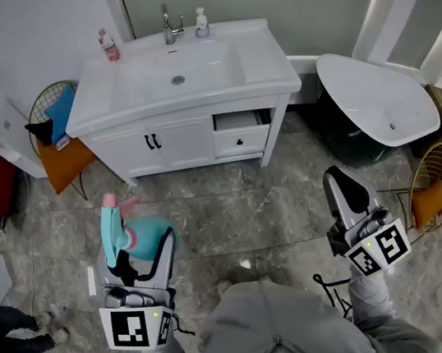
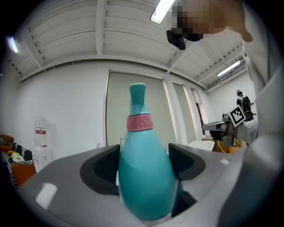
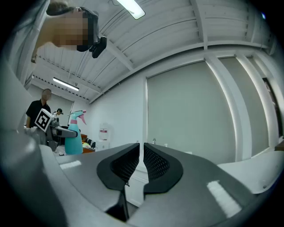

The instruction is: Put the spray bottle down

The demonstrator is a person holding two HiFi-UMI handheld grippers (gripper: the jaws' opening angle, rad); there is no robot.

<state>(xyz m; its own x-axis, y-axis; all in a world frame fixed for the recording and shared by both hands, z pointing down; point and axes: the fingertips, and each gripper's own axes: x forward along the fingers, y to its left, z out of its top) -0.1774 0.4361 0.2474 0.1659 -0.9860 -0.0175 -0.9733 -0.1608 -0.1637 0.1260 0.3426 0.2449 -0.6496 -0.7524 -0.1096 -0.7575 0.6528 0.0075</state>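
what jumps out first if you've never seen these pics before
The teal spray bottle with its pink collar, clamped between the jaws of the left gripper, fills the left gripper view. Ahead in the head view a white vanity sink stands on a grey marble floor, while the right gripper is shut and empty.

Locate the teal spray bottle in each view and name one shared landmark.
Head view: spray bottle lower left, in the left hand-held gripper.
Left gripper view: centre, clamped between the jaws.
Right gripper view: small, far left.
Shared landmark: white water dispenser, in all three.
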